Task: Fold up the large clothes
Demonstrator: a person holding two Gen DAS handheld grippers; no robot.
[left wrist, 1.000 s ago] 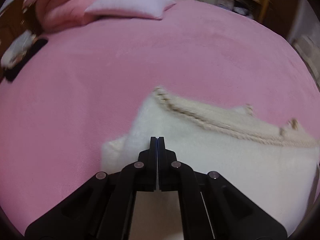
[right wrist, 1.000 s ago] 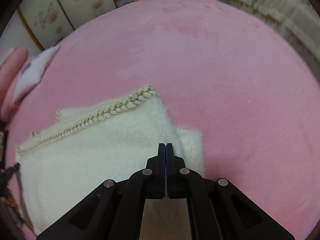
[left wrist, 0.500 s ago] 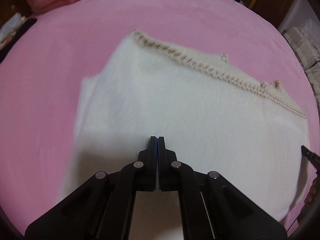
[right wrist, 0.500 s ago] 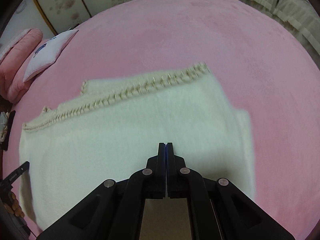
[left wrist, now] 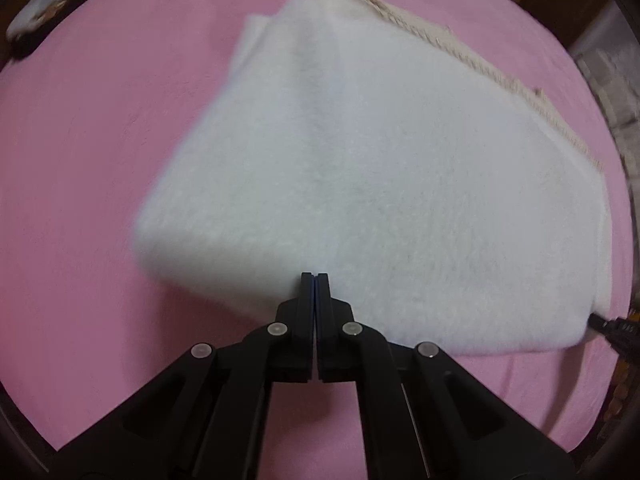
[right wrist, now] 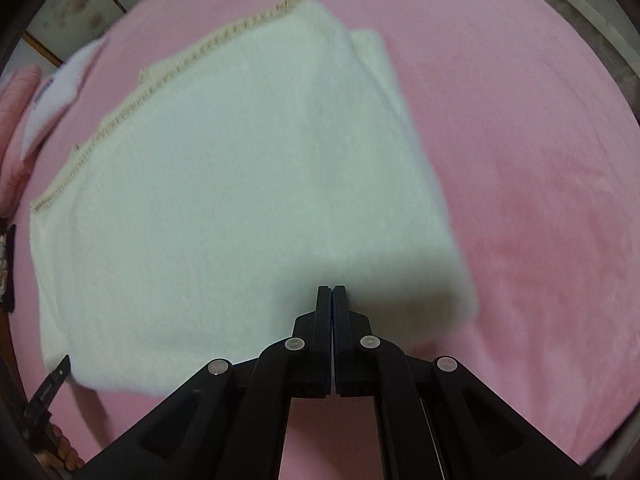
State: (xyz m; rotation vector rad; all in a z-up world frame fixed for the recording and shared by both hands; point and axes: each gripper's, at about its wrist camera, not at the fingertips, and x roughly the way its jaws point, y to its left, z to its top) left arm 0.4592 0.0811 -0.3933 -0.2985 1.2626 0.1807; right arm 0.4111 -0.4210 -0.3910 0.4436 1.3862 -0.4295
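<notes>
A large white fleecy garment (left wrist: 380, 176) with a braided beige trim (left wrist: 460, 52) along its far edge lies folded on the pink bed cover (left wrist: 88, 128). It also shows in the right wrist view (right wrist: 224, 184), trim (right wrist: 168, 76) at its far left edge. My left gripper (left wrist: 315, 276) is shut, its tips at the garment's near edge. My right gripper (right wrist: 332, 289) is shut, its tips over the garment's near edge. Whether either pinches cloth is hidden. The other gripper's tip shows at the right edge of the left view (left wrist: 616, 326) and at the lower left of the right view (right wrist: 50, 386).
Pink and white pillows (right wrist: 44, 96) lie at the bed's far left in the right wrist view. Dark and white items (left wrist: 44, 20) sit at the bed's far left edge in the left view. Furniture (left wrist: 600, 60) stands beyond the bed on the right.
Both grippers have pulled back toward the garment's near edge, staying shut. The garment now fills more of each view and looks blurred from the motion.
</notes>
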